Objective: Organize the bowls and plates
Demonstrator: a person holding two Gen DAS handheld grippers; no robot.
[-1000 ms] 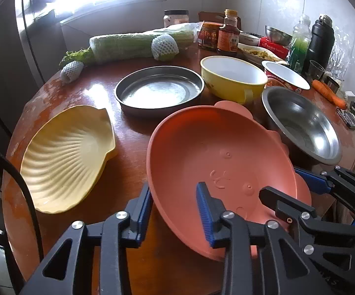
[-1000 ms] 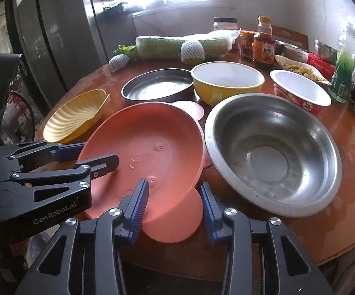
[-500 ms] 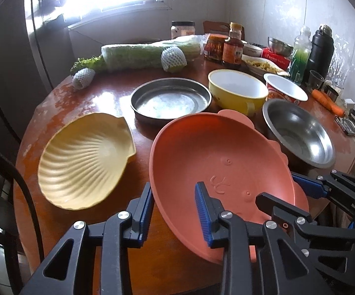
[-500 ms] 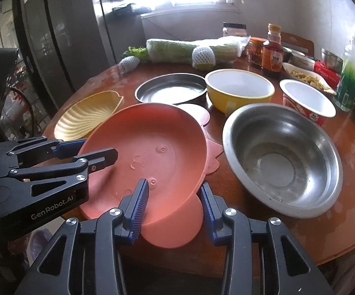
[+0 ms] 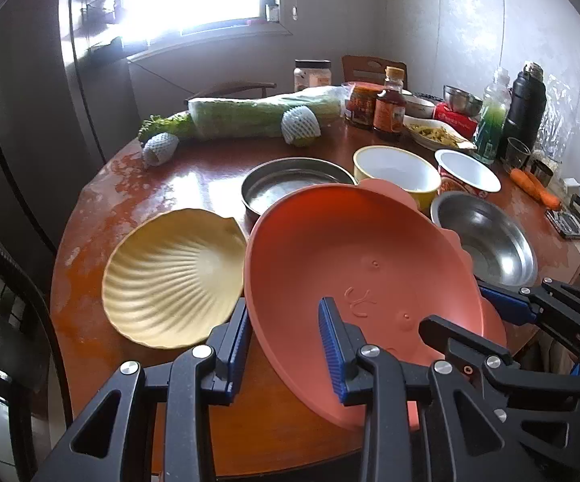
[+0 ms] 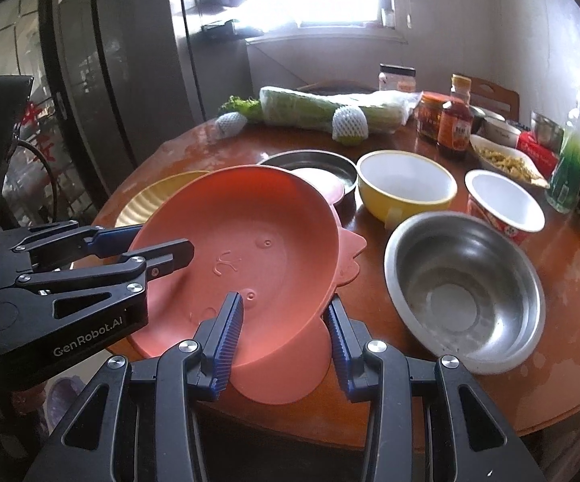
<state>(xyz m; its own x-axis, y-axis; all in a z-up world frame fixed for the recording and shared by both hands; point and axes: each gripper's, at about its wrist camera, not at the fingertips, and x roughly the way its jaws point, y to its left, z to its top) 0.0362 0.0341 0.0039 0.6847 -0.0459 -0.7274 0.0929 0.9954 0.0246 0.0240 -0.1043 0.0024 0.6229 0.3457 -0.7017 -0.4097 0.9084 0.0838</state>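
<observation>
The orange plate is hanging tilted above the bench's near edge — the left gripper is pinching its rim on one side; the right gripper is clamping the other. Just beside it the yellow shell plate is lying near the bench's left edge; the steel bowl, yellow bowl and steel pan are sitting apart — nothing is looking stacked yet, so most sorting is remaining.

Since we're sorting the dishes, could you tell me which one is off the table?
The orange plate, tilted and gripped by both grippers; the others all rest on the table.
</observation>
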